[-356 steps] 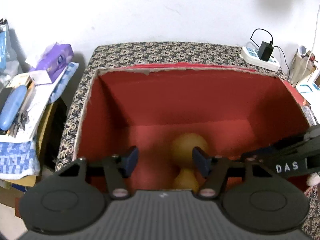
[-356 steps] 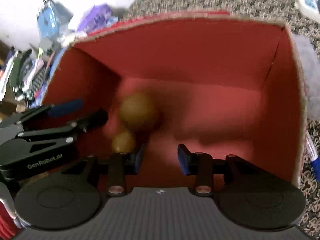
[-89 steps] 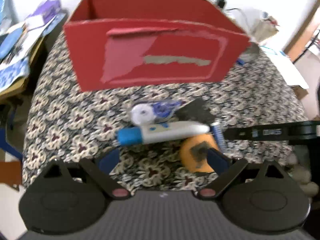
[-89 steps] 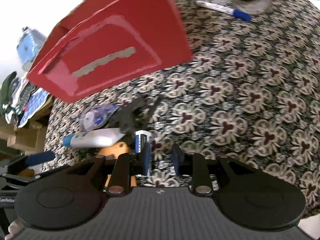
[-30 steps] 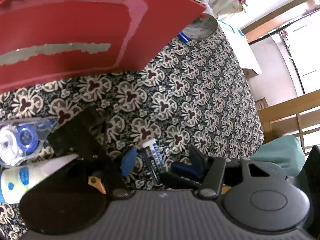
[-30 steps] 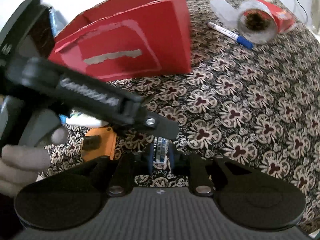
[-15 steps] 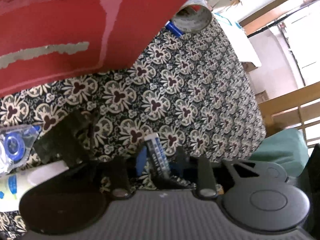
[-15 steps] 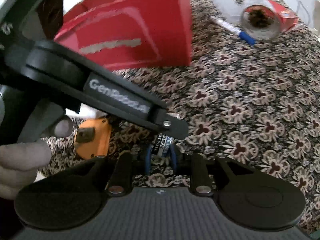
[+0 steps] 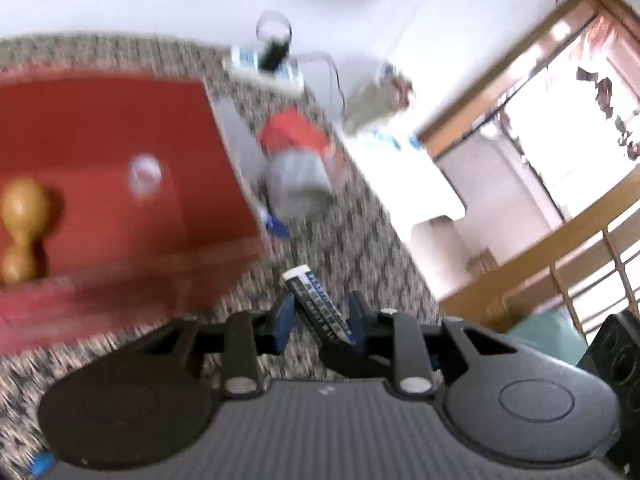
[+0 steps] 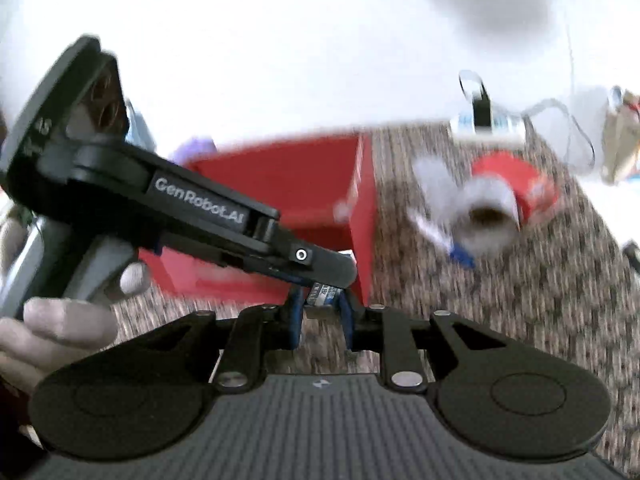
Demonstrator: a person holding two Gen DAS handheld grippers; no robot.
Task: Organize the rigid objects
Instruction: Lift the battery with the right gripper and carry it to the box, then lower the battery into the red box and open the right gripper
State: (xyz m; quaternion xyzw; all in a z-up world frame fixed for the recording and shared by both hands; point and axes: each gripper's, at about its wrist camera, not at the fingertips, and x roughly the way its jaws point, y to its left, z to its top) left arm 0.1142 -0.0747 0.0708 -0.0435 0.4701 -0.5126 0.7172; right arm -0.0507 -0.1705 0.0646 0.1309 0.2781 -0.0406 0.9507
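Note:
A white eraser in a blue printed sleeve (image 9: pixel 316 300) hangs above the patterned tablecloth, held from two sides. My left gripper (image 9: pixel 320 312) is shut on it, blue pads against its sides. In the right wrist view my right gripper (image 10: pixel 320 316) is shut on the eraser (image 10: pixel 322 294) at its near end. The left gripper (image 10: pixel 324 276) reaches in from the left, held by a hand (image 10: pixel 60 320). The open red box (image 9: pixel 100 120) stands just beyond and to the left. A wooden gourd-shaped piece (image 9: pixel 22 220) and a blurred round clear item (image 9: pixel 145 176) lie inside it.
Right of the red box (image 10: pixel 280 184), a jar with a red lid (image 10: pixel 492 216) lies on its side beside a blue-capped marker (image 10: pixel 460 256). A power strip with a black charger (image 10: pixel 484 120) sits at the table's far edge. Wooden furniture stands off the table's right side.
The left jaws closed on the eraser. Both grippers then rose together, lifting it off the cloth. The views tilted up, so the box's inside shows.

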